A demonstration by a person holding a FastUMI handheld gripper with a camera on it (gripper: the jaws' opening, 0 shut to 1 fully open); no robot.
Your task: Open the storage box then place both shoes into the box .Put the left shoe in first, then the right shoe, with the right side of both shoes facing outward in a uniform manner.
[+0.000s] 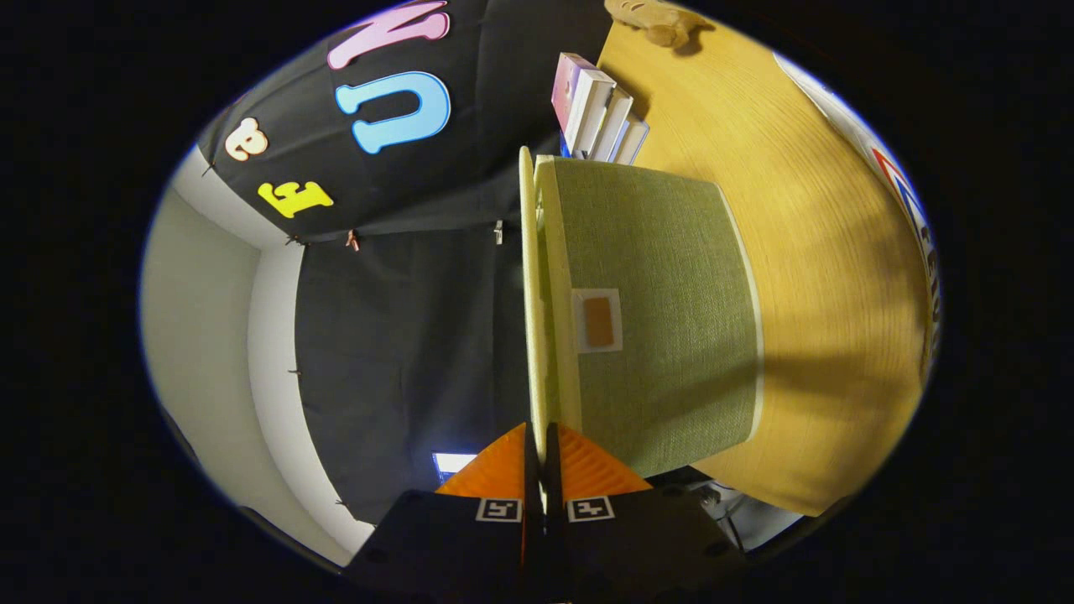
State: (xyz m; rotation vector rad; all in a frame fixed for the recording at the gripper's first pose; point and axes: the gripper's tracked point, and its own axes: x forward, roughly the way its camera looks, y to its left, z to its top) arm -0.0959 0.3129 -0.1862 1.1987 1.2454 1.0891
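Pale wall (201,335): plain, at the far left, with a lighter band where it meets the booth cloth.

Black cloth wall (403,335): hangs between the pale wall and the box, pinned by small clips.

Bright lit patch (453,461): small, low against the cloth, just left of the fingers; what it is cannot be told.

Gripper (541,453): its two fingers are drawn close together, with the thin pale edge of the lid between them. Both fingers appear to press on that edge, one on each face.

Lid (529,294): a pale yellow panel seen edge-on, running straight ahead from the fingertips and standing just apart from the box body.

Storage box (663,335): green woven fabric with pale trim, directly right of the lid and beyond the right finger. A small framed tag with an orange insert sits on the face nearest the lid.

Books (596,109): a short row, beyond the far end of the box.

Wooden table (822,294): yellow grain, carrying box and books, with shadow across it.

Tan object (654,21): on the table's far end, too small to identify.
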